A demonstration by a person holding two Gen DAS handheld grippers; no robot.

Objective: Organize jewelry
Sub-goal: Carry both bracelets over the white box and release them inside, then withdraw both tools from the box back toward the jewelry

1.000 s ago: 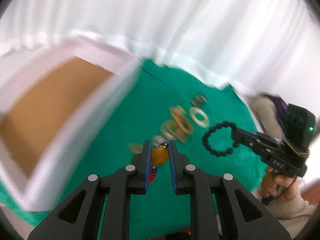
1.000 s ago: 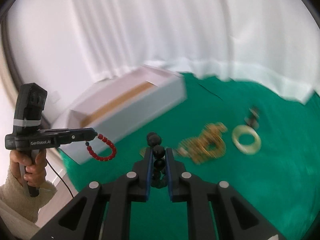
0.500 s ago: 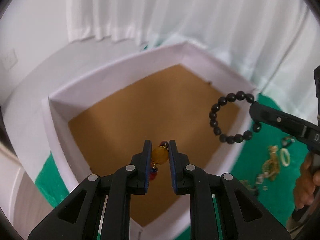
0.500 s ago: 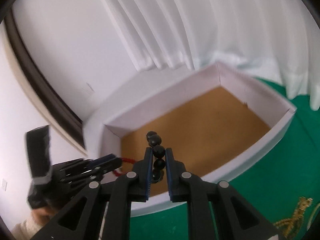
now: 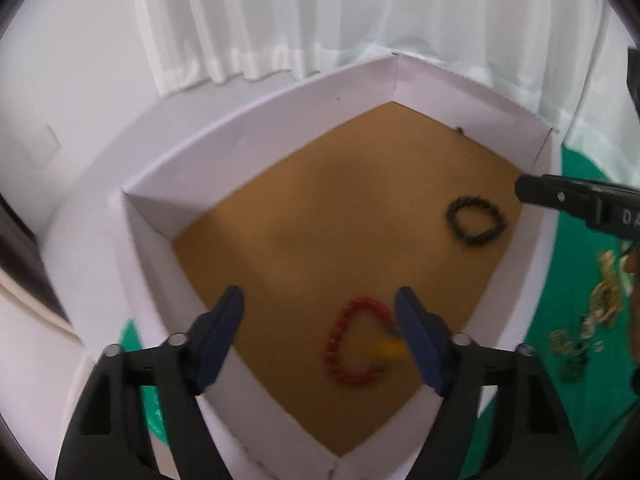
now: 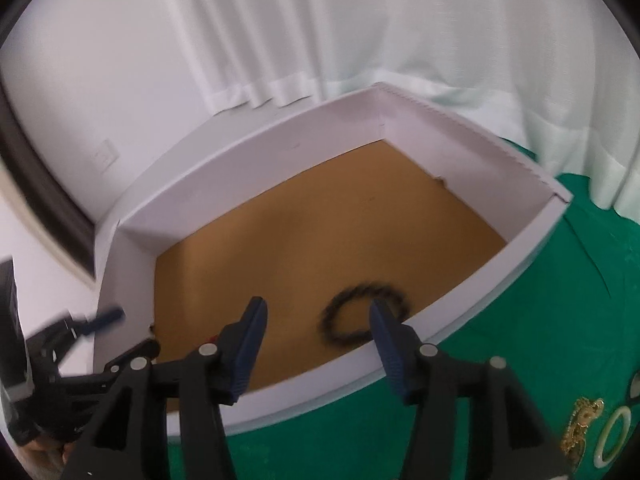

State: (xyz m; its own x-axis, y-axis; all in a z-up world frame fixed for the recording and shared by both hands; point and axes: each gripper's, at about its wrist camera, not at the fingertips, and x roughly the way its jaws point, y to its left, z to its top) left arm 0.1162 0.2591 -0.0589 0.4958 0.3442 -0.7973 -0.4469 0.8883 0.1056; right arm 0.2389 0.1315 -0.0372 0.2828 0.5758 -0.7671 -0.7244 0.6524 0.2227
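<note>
Grippers: left gripper (image 5: 318, 322) and right gripper (image 6: 316, 328) both hang over the box with jaws spread wide, nothing held in either.
Red bracelet: red bracelet (image 5: 354, 346) lies on the brown floor of the box, below and between the left fingers; its yellow bead (image 5: 390, 347) sits at the right side of the loop, blurred, just beside the right-hand finger.
Black bracelet: black bracelet (image 6: 362, 314) lies on the box floor near the front wall, under the right gripper, well apart from the red one; it looks smeared, so whether it has settled I cannot tell.
Box: white box (image 6: 256, 164) with low walls stands at the edge of the green cloth (image 6: 560, 320), in front of the white curtain (image 6: 360, 20).
Remaining jewelry: gold pieces (image 6: 582, 430) and a pale ring (image 6: 614, 446) wait on the cloth to the right, outside the box.
Progress: two pieces look stowed, the heap not yet.
Risk: a gripper dipping on its way out could catch a box wall and shove the light box off the cloth edge; an open finger could snag the red loop and drag it out.
Risk at the heap: tangled gold chains may come up together or slip from the pads.
</note>
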